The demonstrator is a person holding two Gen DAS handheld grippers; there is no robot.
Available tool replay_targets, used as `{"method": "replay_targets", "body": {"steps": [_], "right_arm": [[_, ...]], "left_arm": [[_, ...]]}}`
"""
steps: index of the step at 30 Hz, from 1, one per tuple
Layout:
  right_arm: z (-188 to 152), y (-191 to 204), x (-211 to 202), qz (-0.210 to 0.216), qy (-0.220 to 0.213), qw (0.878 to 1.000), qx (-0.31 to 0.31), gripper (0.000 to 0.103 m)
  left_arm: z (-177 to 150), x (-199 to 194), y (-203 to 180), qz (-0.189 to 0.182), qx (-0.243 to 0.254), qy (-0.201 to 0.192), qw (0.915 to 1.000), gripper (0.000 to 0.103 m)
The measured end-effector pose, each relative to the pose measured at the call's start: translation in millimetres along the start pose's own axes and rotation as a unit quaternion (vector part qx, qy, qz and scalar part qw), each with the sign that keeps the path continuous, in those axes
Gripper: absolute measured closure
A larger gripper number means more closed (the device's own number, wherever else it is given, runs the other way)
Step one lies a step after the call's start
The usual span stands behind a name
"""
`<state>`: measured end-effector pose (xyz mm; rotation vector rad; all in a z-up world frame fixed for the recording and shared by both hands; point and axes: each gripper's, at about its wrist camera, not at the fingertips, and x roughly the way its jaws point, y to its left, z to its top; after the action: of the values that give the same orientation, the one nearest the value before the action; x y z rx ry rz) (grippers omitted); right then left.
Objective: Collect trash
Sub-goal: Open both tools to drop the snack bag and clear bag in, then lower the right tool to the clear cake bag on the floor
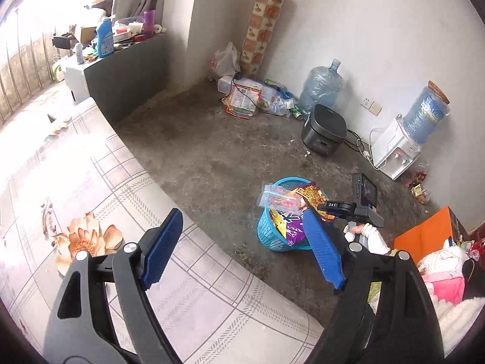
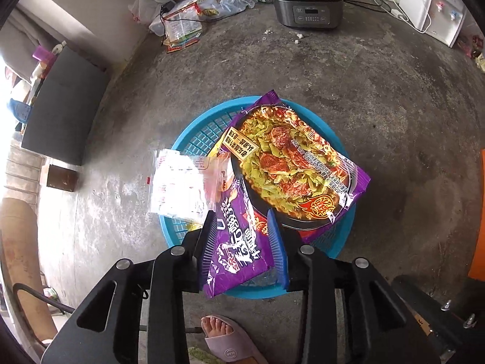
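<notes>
Holding three wrappers, one blue basket.

- The basket stands on the bare floor, well apart from the walls.
- A noodle packet lies across the basket's top, its near end between the right gripper's fingers.
- A clear bag overhangs the basket's left rim.
- Behind the basket, a rice cooker sits by the wall, a water dispenser to its right.
- A bed lies left of the floor.
</notes>
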<state>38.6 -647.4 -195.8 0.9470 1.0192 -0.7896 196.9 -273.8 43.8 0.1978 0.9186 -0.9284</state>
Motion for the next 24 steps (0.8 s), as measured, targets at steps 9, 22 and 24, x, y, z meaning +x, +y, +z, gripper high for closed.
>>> {"method": "replay_targets", "body": {"steps": [9,22,24], "right_arm": [[-12.7,12.2,-47.4,-0.011,-0.054,0.998,-0.028,0.066],[7.2,121.7,-25.6,-0.007,-0.061,0.986,-0.153,0.066],[7.5,132.2,-12.9,0.005,-0.046,0.988,-0.148,0.067]], "left_arm": [[-49.9,-49.3,42.7,0.034,-0.045,-0.029,0.9980,0.026],[-62.9,-98.7,78.7,0.084,-0.041,-0.087,0.9918,0.026],[-62.5,-99.6,84.3,0.094,-0.041,-0.089,0.9908,0.026]]}}
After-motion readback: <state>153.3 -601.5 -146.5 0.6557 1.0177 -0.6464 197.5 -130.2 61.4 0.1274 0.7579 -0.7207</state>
